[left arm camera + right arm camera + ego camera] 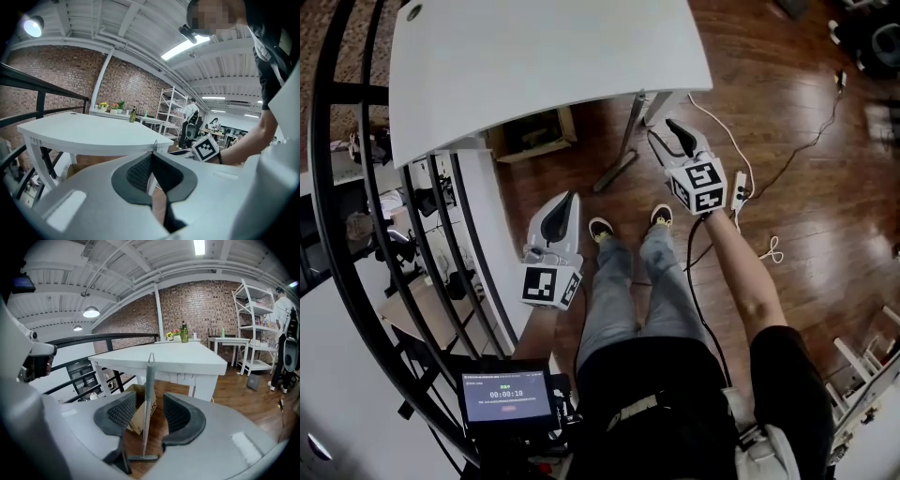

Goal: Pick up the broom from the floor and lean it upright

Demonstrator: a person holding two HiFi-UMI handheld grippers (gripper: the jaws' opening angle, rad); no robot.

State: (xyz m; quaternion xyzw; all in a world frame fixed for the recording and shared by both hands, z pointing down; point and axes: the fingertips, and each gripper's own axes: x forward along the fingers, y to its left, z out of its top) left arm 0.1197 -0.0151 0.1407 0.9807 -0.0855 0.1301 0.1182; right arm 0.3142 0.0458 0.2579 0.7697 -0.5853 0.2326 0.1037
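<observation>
Broom (pixel 149 376) stands upright, leaning against the white table (pixel 187 359) edge. Right gripper (pixel 150 399) jaws apart, holding nothing. Left gripper (pixel 152 157) jaws closed, empty.

bright w/ ceiling lamps (pixel 91 311), fisheye edges

I count one grey-handled broom (pixel 632 131), one white curved tabletop (pixel 553 66) and one brown cardboard box (pixel 530 136). There are two white handheld grippers, the left gripper (pixel 570 197) and the right gripper (pixel 664 134). Each carries one black-and-white marker cube (pixel 551 286), so two cubes in all. Each gripper has two dark ribbed fingers (pixel 119 414), four altogether. On the wooden floor (pixel 825 216) I make out two yellow-trimmed shoes (pixel 600 229) and one white power strip (pixel 738 187). I also see one small lit screen (pixel 506 396).
</observation>
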